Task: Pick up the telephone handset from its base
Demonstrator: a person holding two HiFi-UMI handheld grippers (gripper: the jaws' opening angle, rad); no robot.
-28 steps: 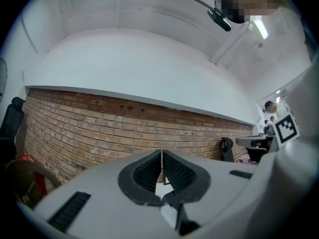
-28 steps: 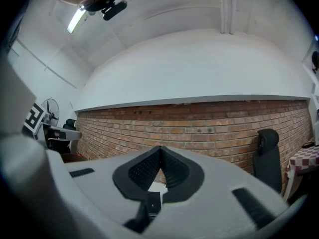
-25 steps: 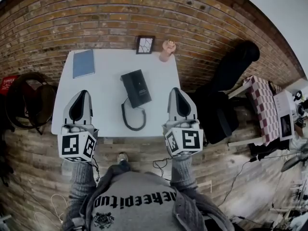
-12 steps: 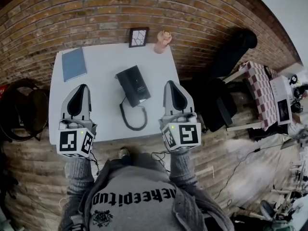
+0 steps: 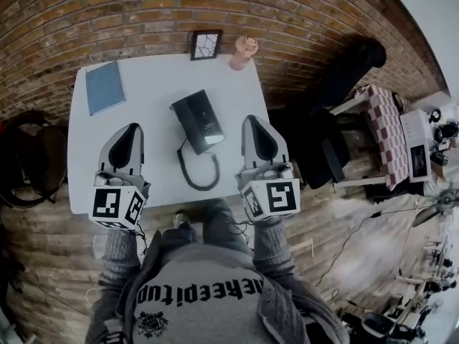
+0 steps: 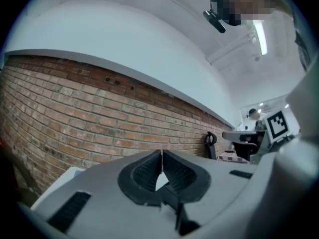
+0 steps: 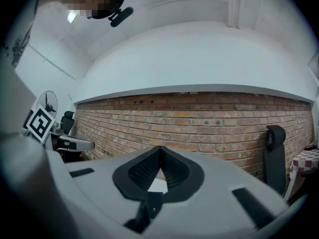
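Left gripper and right gripper both shut, empty; telephone handset lies between them, lengthwise near-to-far, slightly nearer the right.

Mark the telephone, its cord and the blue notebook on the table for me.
telephone [image 5: 198, 119], head view, middle of its black body.
cord [image 5: 202, 188], head view, bottom of the loop.
blue notebook [image 5: 105, 87], head view, centre of the cover.

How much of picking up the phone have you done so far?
Nothing is done yet: the handset lies on its base on the table. In hand: nothing. The left tongs and right tongs are both shut and empty, one on each side of the base, not touching it. Left to do: open one pair, reach in, grip the handset and lift it.
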